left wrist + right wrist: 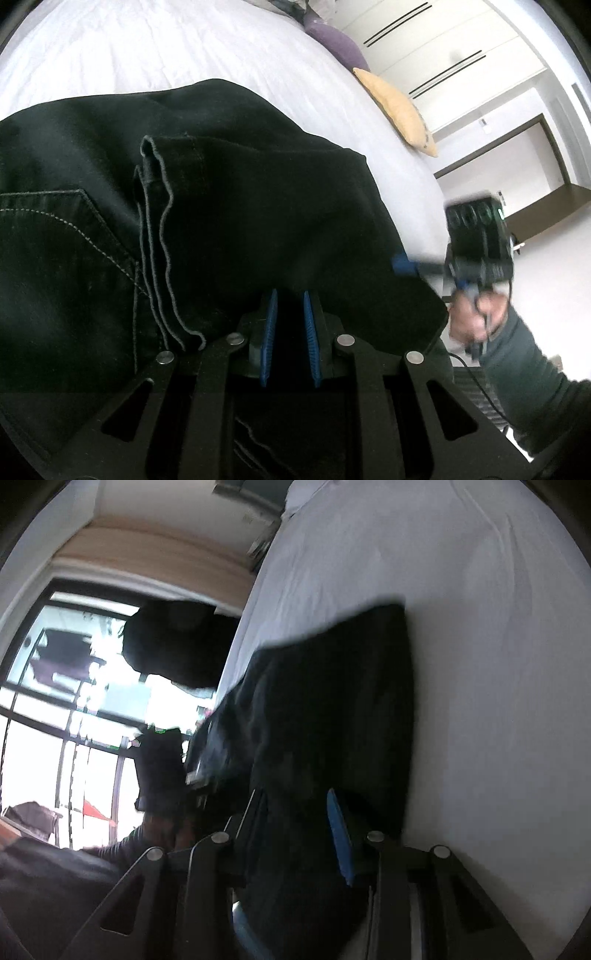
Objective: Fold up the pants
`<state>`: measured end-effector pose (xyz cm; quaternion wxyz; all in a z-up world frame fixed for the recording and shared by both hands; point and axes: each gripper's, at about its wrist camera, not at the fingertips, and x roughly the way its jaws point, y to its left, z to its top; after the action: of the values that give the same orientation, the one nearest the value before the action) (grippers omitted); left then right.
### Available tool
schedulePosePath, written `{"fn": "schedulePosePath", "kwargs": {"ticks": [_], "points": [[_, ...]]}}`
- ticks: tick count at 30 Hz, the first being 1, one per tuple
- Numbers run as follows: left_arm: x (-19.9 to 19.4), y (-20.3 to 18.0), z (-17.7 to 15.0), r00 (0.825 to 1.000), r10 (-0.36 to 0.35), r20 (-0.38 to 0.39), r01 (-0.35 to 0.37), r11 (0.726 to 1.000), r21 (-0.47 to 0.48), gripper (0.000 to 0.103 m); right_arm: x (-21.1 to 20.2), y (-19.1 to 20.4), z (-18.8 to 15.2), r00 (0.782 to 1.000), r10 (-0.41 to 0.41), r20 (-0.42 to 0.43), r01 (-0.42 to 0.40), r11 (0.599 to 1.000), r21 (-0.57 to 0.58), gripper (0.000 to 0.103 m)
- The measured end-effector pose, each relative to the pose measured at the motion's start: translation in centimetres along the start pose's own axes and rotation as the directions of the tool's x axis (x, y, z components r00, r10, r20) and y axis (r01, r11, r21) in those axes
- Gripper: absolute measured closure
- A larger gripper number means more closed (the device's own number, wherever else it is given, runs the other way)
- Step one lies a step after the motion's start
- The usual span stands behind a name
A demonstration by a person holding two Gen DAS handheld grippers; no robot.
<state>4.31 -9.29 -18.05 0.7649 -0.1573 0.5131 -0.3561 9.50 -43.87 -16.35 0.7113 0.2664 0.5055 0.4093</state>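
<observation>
1. Blue pads (271, 332) of the left hand-held gripper (291, 334) sit nearest the lens, drawn close together with dark cloth between them, clamped on the pants (240, 192).
2. These black pants lie folded on the white bed (166, 48); a back pocket with pale stitching shows at the left, and a hem edge runs down the middle.
3. At the pants' right edge, the right hand-held gripper (402, 266) reaches in, blurred, held by a hand (476, 314) in a grey sleeve.
4. From the right wrist view, black fabric fills the space beside its one visible blue pad (340, 834); whether it is gripped I cannot tell.
5. Purple and yellow cushions (399, 110) rest at the bed's far edge.
</observation>
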Motion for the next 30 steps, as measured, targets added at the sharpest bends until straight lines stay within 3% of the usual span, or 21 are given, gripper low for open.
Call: {"fn": "schedulePosePath", "kwargs": {"ticks": [5, 6, 9, 10, 12, 14, 15, 16, 17, 18, 20, 22, 25, 27, 30], "points": [[-2.0, 0.7, -0.9, 0.999, 0.033, 0.027, -0.034, 0.999, 0.020, 0.088, -1.9, 2.1, -5.2, 1.000, -0.023, 0.021, 0.023, 1.000, 0.002, 0.064], [-2.6, 0.2, -1.2, 0.997, 0.069, 0.043, -0.070, 0.997, 0.040, 0.088, -2.5, 3.0, -5.9, 0.999, -0.014, 0.038, 0.015, 1.000, -0.010, 0.059], [-4.5, -1.1, -2.1, 0.989, 0.122, 0.088, -0.128, 0.989, 0.077, 0.088, -4.0, 5.6, -6.2, 0.991, 0.024, 0.135, -0.015, 0.998, -0.068, 0.056], [-5.5, -1.2, -2.5, 0.986, 0.128, 0.104, -0.135, 0.989, 0.065, 0.088, -4.2, 6.1, -5.7, 0.983, 0.047, 0.176, -0.034, 0.996, -0.079, 0.054], [-7.9, -1.2, -3.5, 0.983, 0.115, 0.142, -0.120, 0.993, 0.023, 0.088, -4.1, 6.1, -4.8, 0.968, 0.078, 0.240, -0.062, 0.996, -0.070, 0.035], [-10.8, -1.1, -5.0, 0.976, 0.123, 0.182, -0.121, 0.992, -0.019, 0.086, -2.4, 4.6, -3.8, 0.971, 0.006, 0.238, -0.007, 1.000, 0.004, 0.030], [-12.3, -1.0, -5.8, 0.969, 0.140, 0.201, -0.136, 0.990, -0.032, 0.076, -1.0, 3.4, -3.6, 0.978, -0.055, 0.201, 0.046, 0.998, 0.046, 0.039], [-13.5, -0.8, -6.5, 0.965, 0.150, 0.214, -0.143, 0.989, -0.046, 0.048, 0.3, 2.2, -3.3, 0.979, -0.128, 0.160, 0.116, 0.990, 0.083, 0.050], [-15.4, -0.2, -7.6, 0.957, 0.158, 0.243, -0.141, 0.986, -0.085, 0.030, 0.6, 1.9, -3.4, 0.972, -0.165, 0.168, 0.152, 0.984, 0.091, 0.060], [-17.6, 0.6, -8.9, 0.938, 0.172, 0.302, -0.135, 0.981, -0.138, 0.011, 0.2, 1.8, -3.4, 0.969, -0.157, 0.192, 0.139, 0.985, 0.105, 0.059], [-21.2, 1.8, -11.0, 0.899, 0.223, 0.377, -0.148, 0.965, -0.216, 0.009, -0.8, 2.2, -3.6, 0.966, -0.127, 0.226, 0.098, 0.986, 0.133, 0.057], [-24.0, 3.3, -12.7, 0.876, 0.264, 0.403, -0.155, 0.947, -0.282, 0.009, -1.5, 3.8, -3.8, 0.958, -0.107, 0.268, 0.081, 0.991, 0.105, 0.057], [-27.9, 6.5, -16.0, 0.823, 0.338, 0.457, -0.115, 0.886, -0.448, 0.009, -2.1, 5.9, -4.4, 0.931, 0.006, 0.364, -0.034, 0.997, 0.070, 0.056], [-28.9, 8.2, -17.7, 0.812, 0.359, 0.461, -0.079, 0.849, -0.522, 0.009, -1.8, 7.1, -4.5, 0.910, 0.061, 0.411, -0.091, 0.994, 0.055, 0.056], [-28.4, 10.0, -19.2, 0.823, 0.360, 0.438, -0.036, 0.804, -0.594, 0.009, 0.4, 8.7, -4.0, 0.898, 0.111, 0.427, -0.144, 0.989, 0.044, 0.056]]}}
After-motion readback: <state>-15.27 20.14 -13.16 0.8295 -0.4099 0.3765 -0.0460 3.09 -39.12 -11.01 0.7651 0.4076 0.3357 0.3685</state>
